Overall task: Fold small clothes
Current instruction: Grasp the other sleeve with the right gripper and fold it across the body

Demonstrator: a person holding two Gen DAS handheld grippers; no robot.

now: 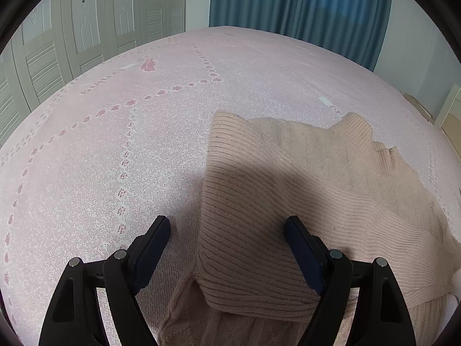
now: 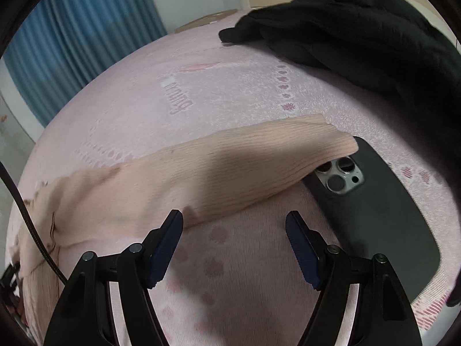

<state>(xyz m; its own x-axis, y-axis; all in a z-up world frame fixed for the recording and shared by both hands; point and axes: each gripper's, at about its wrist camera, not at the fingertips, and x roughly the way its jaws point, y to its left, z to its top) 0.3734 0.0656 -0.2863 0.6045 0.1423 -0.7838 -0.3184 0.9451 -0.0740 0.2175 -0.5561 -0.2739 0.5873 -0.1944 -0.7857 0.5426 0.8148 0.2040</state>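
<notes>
A beige ribbed knit sweater [image 1: 288,178] lies on the pink bedspread [image 1: 100,150], its left part folded over onto the body. My left gripper [image 1: 227,223] is open just above the fold's left edge, with cloth under the gap and neither pad pressing on it. In the right wrist view one sleeve of the sweater [image 2: 230,164] stretches out to the right, its cuff resting on a dark phone [image 2: 374,201]. My right gripper [image 2: 234,218] is open over bare bedspread just below that sleeve, nothing between its fingers.
A black garment [image 2: 360,31] is heaped at the far right of the bed. The phone lies camera side up to the right of my right gripper. A black cable [image 2: 26,219] crosses the left of that view. Blue curtains [image 1: 302,3] and wardrobe doors [image 1: 86,23] stand beyond the bed.
</notes>
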